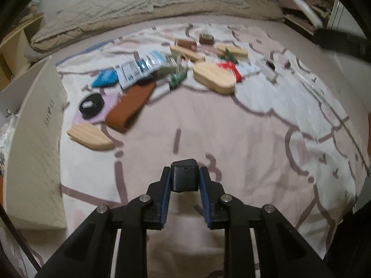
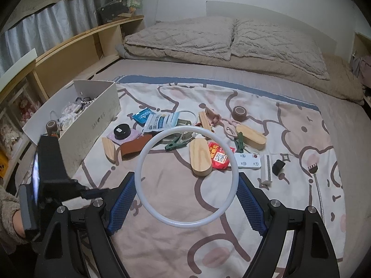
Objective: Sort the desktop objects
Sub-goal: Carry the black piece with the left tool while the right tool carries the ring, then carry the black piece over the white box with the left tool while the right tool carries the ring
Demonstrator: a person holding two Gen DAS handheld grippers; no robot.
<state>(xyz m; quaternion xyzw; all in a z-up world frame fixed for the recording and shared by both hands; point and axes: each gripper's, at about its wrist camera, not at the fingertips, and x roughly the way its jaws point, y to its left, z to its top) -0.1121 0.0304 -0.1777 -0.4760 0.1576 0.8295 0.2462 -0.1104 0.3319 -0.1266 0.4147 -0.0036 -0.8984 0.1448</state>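
My left gripper (image 1: 184, 176) is shut on a small black box (image 1: 184, 175) and holds it above the patterned blanket (image 1: 231, 139). My right gripper (image 2: 187, 178) is shut on a white ring (image 2: 142, 159), held by its two sides between the blue pads (image 2: 124, 199). Scattered objects lie on the blanket beyond: wooden ovals (image 2: 200, 156), a brown case (image 2: 134, 147), a black round tin (image 2: 121, 131), blue packets (image 2: 160, 120), a red packet (image 2: 219, 155), green clips (image 2: 176, 144). A white shoebox (image 2: 92, 125) with several items in it stands at left.
Tape rolls (image 2: 240, 113), a white remote (image 2: 247, 161), a small black cube (image 2: 278, 166) and a metal back scratcher (image 2: 316, 185) lie at right. Pillows (image 2: 231, 39) lie at the head of the bed. A wooden shelf (image 2: 69, 53) runs along the left. The left gripper's body shows at lower left in the right wrist view (image 2: 48, 169).
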